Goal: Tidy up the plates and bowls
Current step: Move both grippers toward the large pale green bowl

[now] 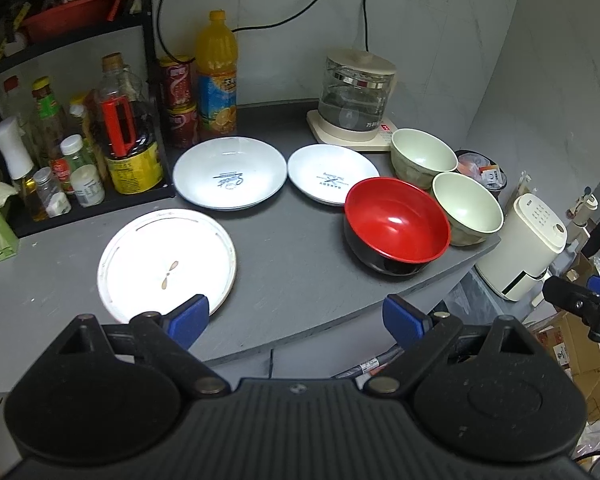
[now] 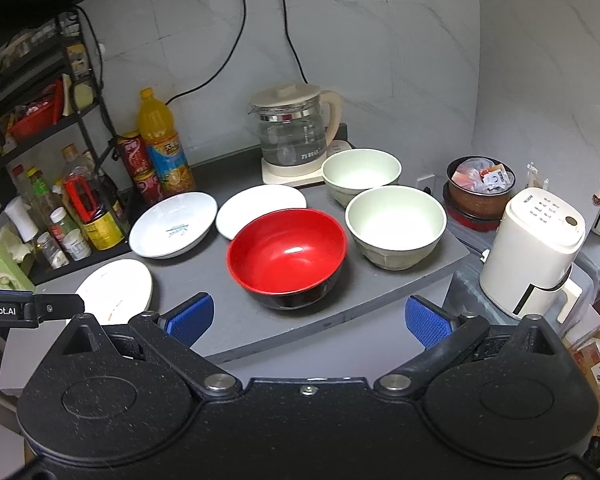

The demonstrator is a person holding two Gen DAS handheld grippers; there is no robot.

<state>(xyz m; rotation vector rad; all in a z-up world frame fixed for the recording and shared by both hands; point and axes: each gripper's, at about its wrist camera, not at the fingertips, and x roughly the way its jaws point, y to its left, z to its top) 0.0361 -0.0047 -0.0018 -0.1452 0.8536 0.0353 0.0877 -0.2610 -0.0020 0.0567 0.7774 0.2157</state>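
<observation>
Left wrist view: the left tool (image 1: 296, 318) is hanging over the near edge of the grey table (image 1: 292, 248), its blue pads standing wide apart and holding nothing.
Right wrist view: the right tool (image 2: 308, 318) is hovering at the same edge, jaws fully spread, empty.
Progress: nothing is looking stacked yet; every dish is sitting singly, so the whole sorting is remaining, by my reading.
Plates: the flat white round plate (image 1: 166, 262) is lying at 9 o'clock on the table; the deep white printed plate (image 1: 230, 172) and the smaller white printed plate (image 1: 332, 174) are sitting at 12, almost touching.
Bowls: the red-and-black lacquer bowl (image 2: 286, 256) is sitting nearest the right tool; two pale green bowls (image 2: 396, 226) (image 2: 362, 174) are crowding at 2 o'clock.
Obstacles: the glass kettle (image 2: 292, 136) is standing just behind the bowls; the orange juice bottle (image 1: 216, 76) and red cans (image 1: 176, 100) are lining the 11 o'clock side.
</observation>
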